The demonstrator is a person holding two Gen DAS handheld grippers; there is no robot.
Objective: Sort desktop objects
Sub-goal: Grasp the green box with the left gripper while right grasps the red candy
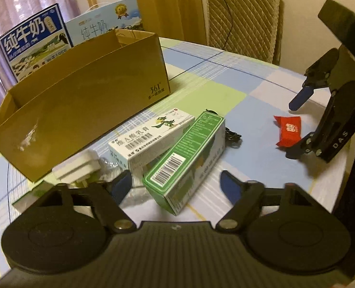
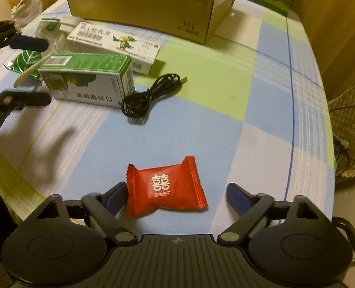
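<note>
Desk [image 1: 249, 88] under a blue, green and white checked cloth carries everything; largest on it is the open cardboard box [image 1: 86, 98], with two milk cartons [image 1: 33, 40] behind it; just beside the box front lies a white medicine box [image 1: 151, 139], and a green carton [image 1: 189, 158] leans across its near end, touching it; a coiled black cable [image 2: 148, 96] lies against the green carton's far end; a green leaf-print packet [image 2: 26, 62] sits behind that carton. Left gripper [image 1: 175, 184] hovers with jaws spread wide around the near end of the green carton, grasping nothing; right gripper [image 2: 177, 194] is likewise released, its fingers either side of the red candy packet [image 2: 165, 187], which rests flat on a blue patch, its left edge touching the left finger [image 2: 115, 195], well apart from the boxes.
</note>
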